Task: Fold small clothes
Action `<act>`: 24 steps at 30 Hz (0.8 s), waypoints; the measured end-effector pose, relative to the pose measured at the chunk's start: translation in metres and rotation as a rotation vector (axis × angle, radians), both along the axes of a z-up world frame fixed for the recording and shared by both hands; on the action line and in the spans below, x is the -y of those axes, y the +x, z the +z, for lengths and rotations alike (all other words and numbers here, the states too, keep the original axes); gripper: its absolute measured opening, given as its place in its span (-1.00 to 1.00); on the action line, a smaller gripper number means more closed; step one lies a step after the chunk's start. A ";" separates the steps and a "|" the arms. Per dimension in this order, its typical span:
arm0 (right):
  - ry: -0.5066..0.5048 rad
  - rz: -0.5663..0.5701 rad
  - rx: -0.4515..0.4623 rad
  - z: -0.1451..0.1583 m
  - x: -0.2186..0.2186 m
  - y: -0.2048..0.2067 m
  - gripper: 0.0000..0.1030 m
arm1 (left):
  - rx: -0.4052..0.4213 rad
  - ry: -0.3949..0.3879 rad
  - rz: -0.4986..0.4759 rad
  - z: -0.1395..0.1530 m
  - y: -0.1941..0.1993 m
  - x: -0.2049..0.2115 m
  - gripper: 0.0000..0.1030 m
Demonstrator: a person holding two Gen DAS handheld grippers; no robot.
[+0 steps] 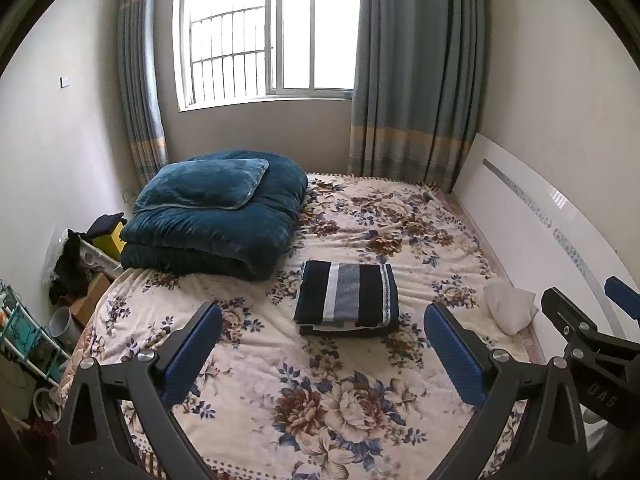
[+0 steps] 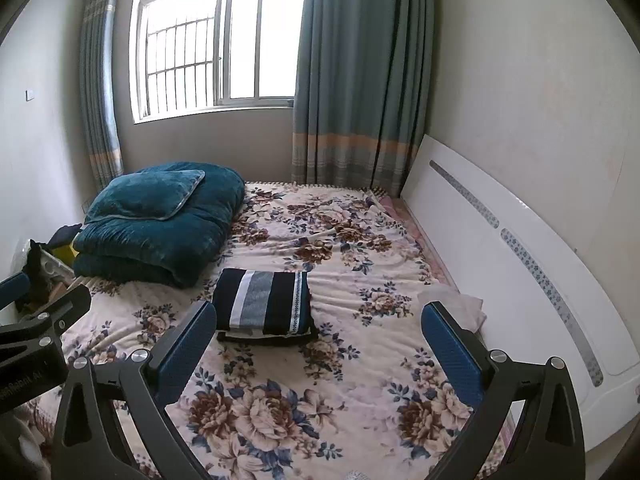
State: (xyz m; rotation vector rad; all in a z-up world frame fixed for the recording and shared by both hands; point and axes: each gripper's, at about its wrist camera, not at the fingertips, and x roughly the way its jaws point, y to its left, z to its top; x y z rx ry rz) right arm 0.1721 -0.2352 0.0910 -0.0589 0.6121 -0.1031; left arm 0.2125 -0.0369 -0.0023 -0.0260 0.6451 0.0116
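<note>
A folded garment (image 1: 347, 298), dark navy with white and grey stripes, lies flat in the middle of the floral bed cover (image 1: 280, 360); the right wrist view shows the same garment (image 2: 265, 303) just past the left finger. My left gripper (image 1: 322, 320) hovers above the bed short of the garment, open, nothing between its blue pads. My right gripper (image 2: 318, 320) is likewise open and empty, held above the cover (image 2: 340, 380). The right gripper's body (image 1: 592, 344) shows at the right edge of the left wrist view.
A stacked teal quilt and pillow (image 1: 216, 212) fill the bed's far left corner. A small white cloth (image 1: 510, 306) lies by the white headboard (image 1: 540, 240) on the right. Boxes, a rack and clutter (image 1: 80, 272) crowd the floor to the left. Window and curtains stand behind.
</note>
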 end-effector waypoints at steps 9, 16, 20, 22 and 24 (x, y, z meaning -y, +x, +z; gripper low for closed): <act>0.009 0.005 -0.003 -0.004 -0.006 -0.004 1.00 | 0.000 0.002 0.012 -0.001 0.000 -0.003 1.00; 0.013 0.002 0.002 -0.005 -0.008 -0.011 1.00 | 0.007 0.001 0.016 -0.002 -0.002 -0.004 1.00; 0.014 0.003 0.001 -0.005 -0.008 -0.011 1.00 | 0.007 -0.001 0.015 -0.002 -0.003 -0.005 1.00; 0.014 0.003 0.002 -0.005 -0.009 -0.013 1.00 | 0.008 0.002 0.018 -0.002 -0.003 -0.005 1.00; 0.013 0.004 0.000 -0.005 -0.009 -0.013 1.00 | 0.009 0.001 0.018 -0.001 -0.004 -0.005 1.00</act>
